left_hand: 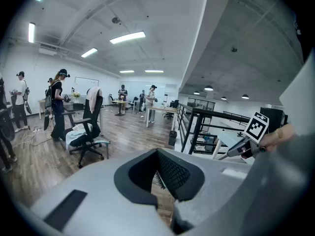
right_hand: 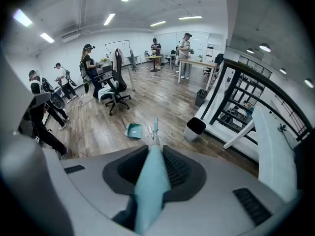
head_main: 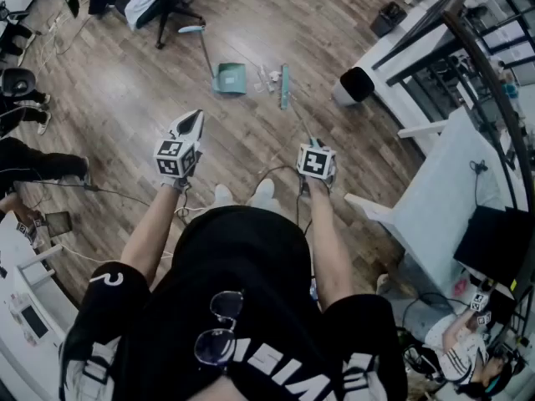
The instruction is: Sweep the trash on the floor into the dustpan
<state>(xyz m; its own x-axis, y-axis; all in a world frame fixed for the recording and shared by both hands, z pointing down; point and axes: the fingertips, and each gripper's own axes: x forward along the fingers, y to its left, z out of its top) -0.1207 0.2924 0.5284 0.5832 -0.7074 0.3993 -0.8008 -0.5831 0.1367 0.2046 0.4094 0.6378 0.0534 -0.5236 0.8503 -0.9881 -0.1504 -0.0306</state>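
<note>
**Broom gripped, stroke being lined up**

You are standing back from the dustpan (head_main: 230, 78), which is lying on the wooden floor (head_main: 125, 107) with its long handle pointing away from you. Your right gripper (right_hand: 153, 167) is clamping the teal broom (head_main: 284, 86) by its handle, and the broom head is resting just right of the dustpan. The trash (head_main: 266, 78), a few pale scraps, is lying between the two. Your left gripper (left_hand: 160, 180) is carrying nothing, its jaws standing only narrowly apart.

The sweep itself is probably just starting. The next move is calling for a short leftward draw into the dustpan, which may slide if nothing is steadying it.

A white table (head_main: 443, 182) is hemming you in well right of the dustpan. An office chair (head_main: 163, 2) is sitting beyond it, and a bin (head_main: 357, 84) is standing near its right. Left of it, the floor is giving you room.
</note>
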